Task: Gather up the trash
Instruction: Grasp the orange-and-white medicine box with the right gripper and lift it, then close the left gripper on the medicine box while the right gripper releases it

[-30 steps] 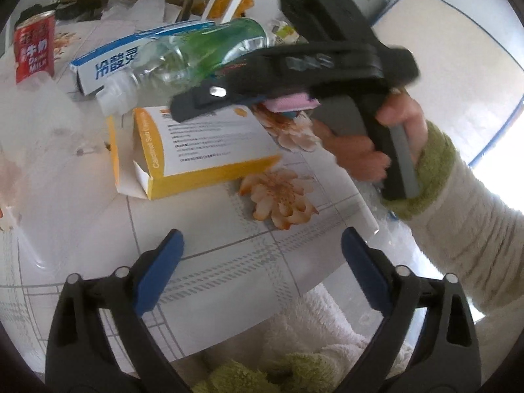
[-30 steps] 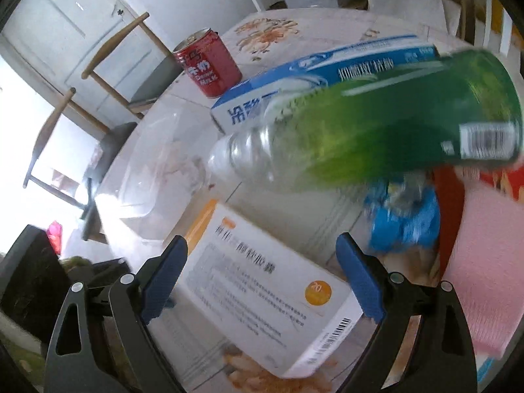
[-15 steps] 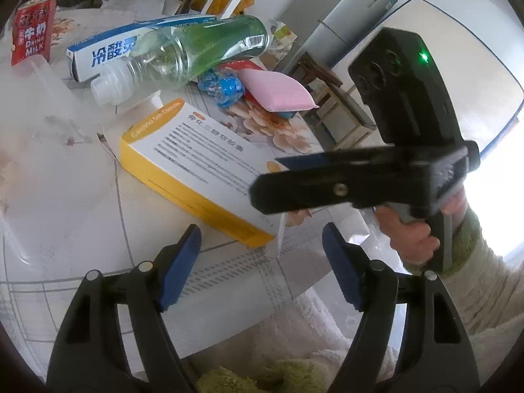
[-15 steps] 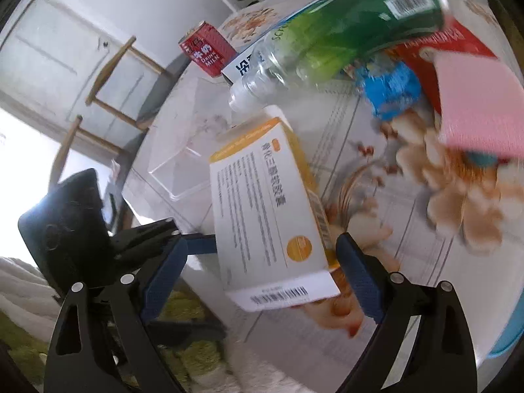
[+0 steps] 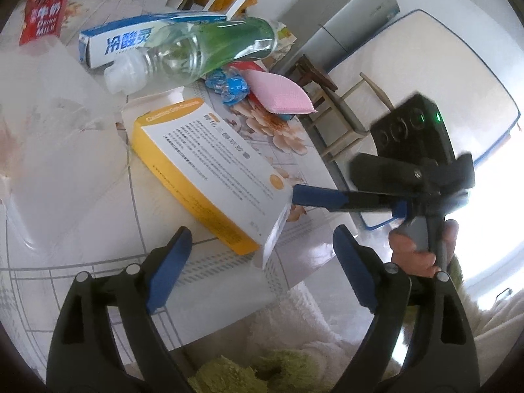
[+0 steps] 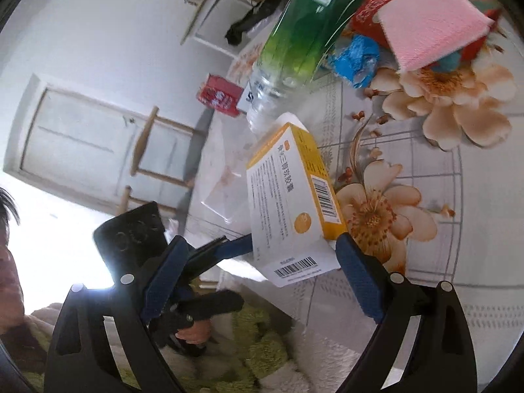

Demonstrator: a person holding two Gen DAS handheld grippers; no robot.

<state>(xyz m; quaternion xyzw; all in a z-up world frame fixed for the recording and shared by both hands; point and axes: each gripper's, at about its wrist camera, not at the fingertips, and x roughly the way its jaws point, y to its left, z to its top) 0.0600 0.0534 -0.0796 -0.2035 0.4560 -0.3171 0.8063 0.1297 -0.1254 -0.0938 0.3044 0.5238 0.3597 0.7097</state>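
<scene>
Yellow and white cardboard makes up the medicine box (image 5: 209, 167) lying flat on a round table (image 5: 82, 229) covered with a flower-printed cloth, its open end flap hanging out past the table's near edge. Behind the box lies a clear plastic bottle (image 5: 196, 52) with a green label, on its side with its white cap toward the left. Further back is a blue and white toothpaste carton (image 5: 127, 41), and a red milk can (image 5: 46, 9) stands at the far left. Just right of the bottle sit a crumpled blue wrapper (image 5: 229, 83) and a pink sponge (image 5: 278, 93), which rests partly on a red packet (image 6: 370, 16). A clear plastic lid or tray (image 5: 49, 137) lies on the table's left side. The left gripper (image 5: 262, 262) hovers at the near table edge, its blue-padded jaws wide and opening, with the box's end flap just ahead of them but untouched. The right gripper (image 6: 255, 278), held in a hand (image 5: 419, 252) with a fuzzy pale sleeve, reaches in from the right. Its jaws stand wide, one blue pad close beside the box's barcoded end; whether it touches cannot be told. Nothing is gripped. Wooden chairs stand beyond the table.
</scene>
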